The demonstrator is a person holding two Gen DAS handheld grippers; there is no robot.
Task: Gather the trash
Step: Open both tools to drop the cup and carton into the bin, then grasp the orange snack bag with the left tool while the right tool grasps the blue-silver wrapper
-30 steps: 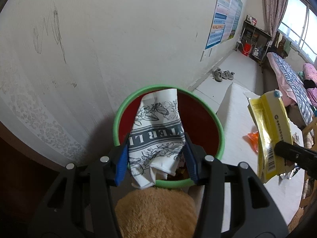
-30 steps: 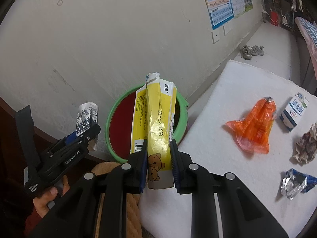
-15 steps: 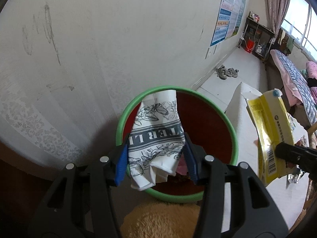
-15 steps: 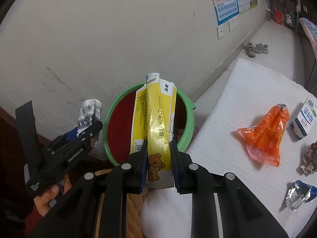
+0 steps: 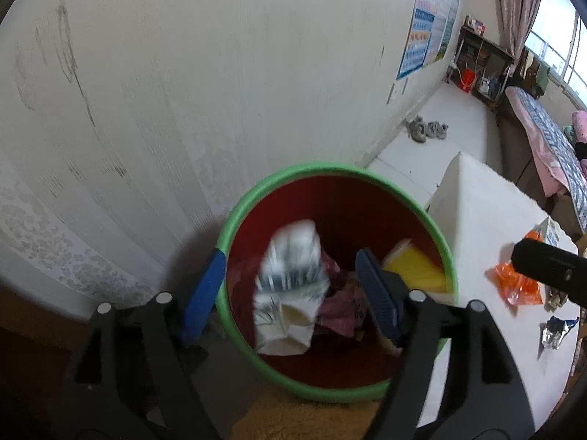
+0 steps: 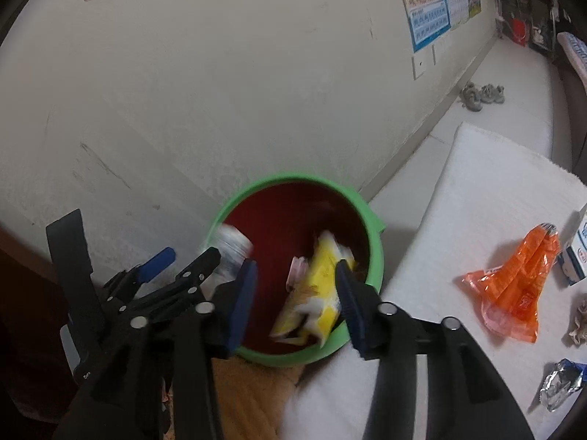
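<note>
Both grippers hang with jaws spread wide over the round red bin with a green rim [image 5: 234,220], which stands against the pale wall. The left gripper [image 5: 290,289] holds nothing, and the blurred black-and-white printed paper wrapper [image 5: 290,286] is inside the bin's mouth; the right gripper [image 6: 295,299] is likewise empty, with the blurred yellow packet [image 6: 323,293] in the bin. On the white table [image 6: 477,198] beside the bin lie an orange plastic wrapper [image 6: 513,289], a small white-and-blue carton [image 6: 578,256] and a crumpled silver foil wrapper [image 6: 561,385].

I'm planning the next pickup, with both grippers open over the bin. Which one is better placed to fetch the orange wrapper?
Right. The right gripper is on the table side of the bin, nearer the orange wrapper; the left gripper sits wall-side.
</note>
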